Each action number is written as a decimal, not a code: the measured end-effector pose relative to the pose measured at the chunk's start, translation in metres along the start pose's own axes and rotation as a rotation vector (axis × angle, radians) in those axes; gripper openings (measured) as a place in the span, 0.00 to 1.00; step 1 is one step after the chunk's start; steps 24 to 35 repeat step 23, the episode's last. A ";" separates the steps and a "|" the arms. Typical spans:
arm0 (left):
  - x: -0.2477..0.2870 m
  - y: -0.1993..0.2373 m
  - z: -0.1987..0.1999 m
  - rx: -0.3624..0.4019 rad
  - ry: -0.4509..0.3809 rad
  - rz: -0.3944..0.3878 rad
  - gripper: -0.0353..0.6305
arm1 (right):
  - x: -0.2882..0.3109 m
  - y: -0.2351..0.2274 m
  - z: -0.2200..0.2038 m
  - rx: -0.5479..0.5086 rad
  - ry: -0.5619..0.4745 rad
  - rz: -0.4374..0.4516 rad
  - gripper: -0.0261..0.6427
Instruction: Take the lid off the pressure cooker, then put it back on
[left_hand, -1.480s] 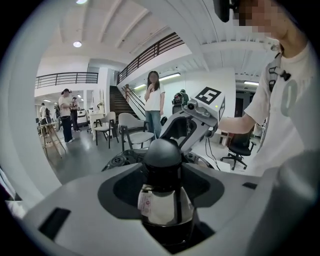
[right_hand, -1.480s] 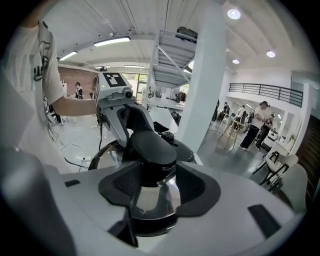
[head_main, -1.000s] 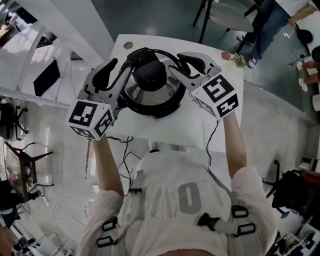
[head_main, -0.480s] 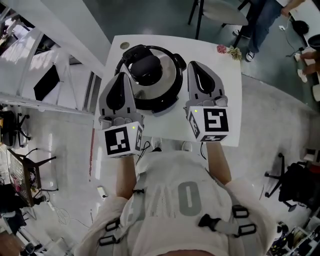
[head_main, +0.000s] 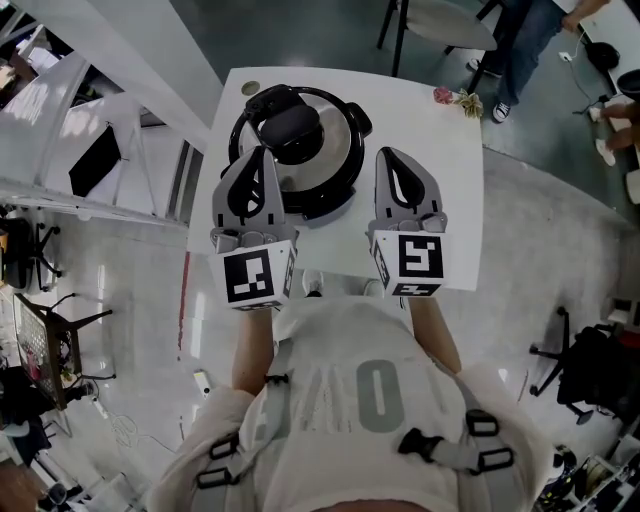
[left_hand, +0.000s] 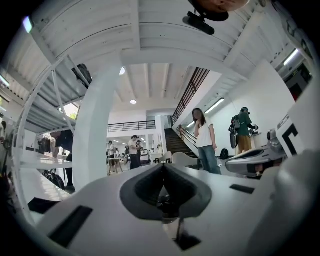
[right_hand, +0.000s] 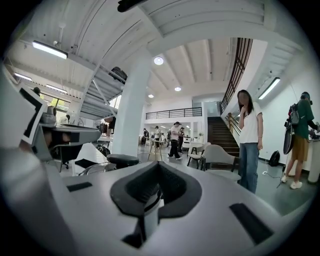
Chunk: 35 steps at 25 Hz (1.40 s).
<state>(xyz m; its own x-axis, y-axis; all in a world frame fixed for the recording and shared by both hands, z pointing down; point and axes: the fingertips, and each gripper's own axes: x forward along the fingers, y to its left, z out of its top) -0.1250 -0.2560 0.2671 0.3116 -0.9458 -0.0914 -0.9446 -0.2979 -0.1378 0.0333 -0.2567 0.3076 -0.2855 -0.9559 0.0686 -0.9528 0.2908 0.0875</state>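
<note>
- The pressure cooker (head_main: 335, 185) stands on the far left part of the white surface (head_main: 440, 220), with its lid (head_main: 335, 140) seated on top and the lid's black handle (head_main: 290, 125) lying across the middle.
- The left gripper (head_main: 258, 156) has its jaws pressed together with nothing between them. Its tip lies over the cooker's near left rim, though from above I cannot tell whether it touches.
- The right gripper (head_main: 391, 157) is likewise closed and empty, and sits just beside the cooker over bare surface.
- If the lid is to come off now, both sets of jaws probably need to open before moving in, since closed tips would only nudge the pot.
- Taking the black handle squarely with one gripper while the other braces the body should keep the cooker from sliding or turning.
- A lid like this likely needs a twist before it lifts, so a straight pull may drag the whole pot.
</note>
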 end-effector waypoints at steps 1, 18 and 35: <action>0.000 -0.001 0.000 -0.001 0.000 -0.002 0.08 | 0.000 0.000 0.001 0.000 -0.003 0.001 0.05; 0.006 -0.002 0.004 0.001 -0.003 -0.008 0.08 | -0.002 -0.014 0.005 -0.014 -0.013 -0.021 0.05; 0.006 -0.001 0.005 -0.004 -0.012 -0.011 0.08 | -0.001 -0.013 0.005 -0.020 -0.015 -0.020 0.05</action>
